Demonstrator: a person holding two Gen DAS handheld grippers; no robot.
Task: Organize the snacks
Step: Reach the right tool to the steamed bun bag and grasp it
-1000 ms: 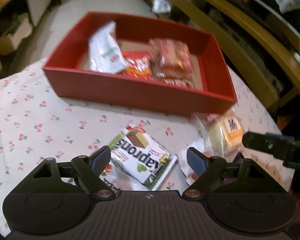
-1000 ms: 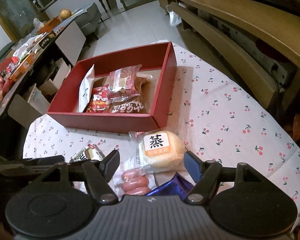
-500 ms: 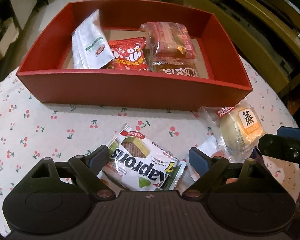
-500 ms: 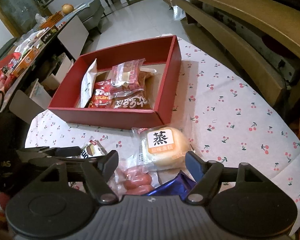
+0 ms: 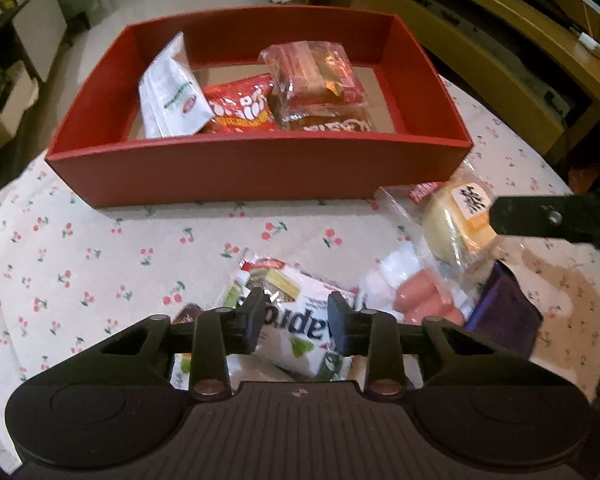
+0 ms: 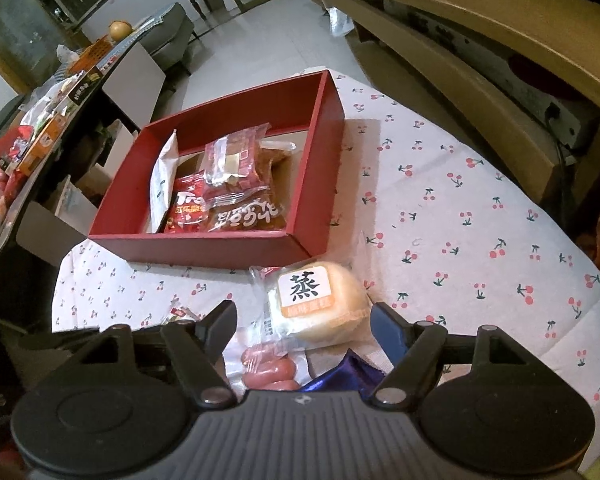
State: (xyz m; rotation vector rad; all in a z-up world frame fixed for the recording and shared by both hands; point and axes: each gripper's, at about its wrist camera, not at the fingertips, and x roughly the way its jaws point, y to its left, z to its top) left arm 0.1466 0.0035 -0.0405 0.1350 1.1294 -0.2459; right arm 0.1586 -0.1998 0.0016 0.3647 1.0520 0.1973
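Note:
A red box (image 5: 260, 168) (image 6: 204, 246) on the cherry-print table holds several snack packs. In front of it lie a white and green wafer pack (image 5: 296, 320), a sausage pack (image 5: 420, 300) (image 6: 268, 368), a round steamed cake pack (image 5: 460, 220) (image 6: 316, 304) and a dark blue packet (image 5: 504, 312) (image 6: 340, 376). My left gripper (image 5: 296, 320) has its jaws closed in on the wafer pack. My right gripper (image 6: 304, 320) is open, its fingers either side of the cake and sausage packs, just above them.
A wooden bench or shelf (image 6: 480, 64) runs along the right behind the table. A dark side table (image 6: 60, 112) with boxes and packets stands at the left. The tablecloth (image 6: 480, 220) right of the box is bare.
My left gripper's jaws have closed from wide open onto the wafer pack. The right gripper has moved slightly forward over the cake pack, still open.

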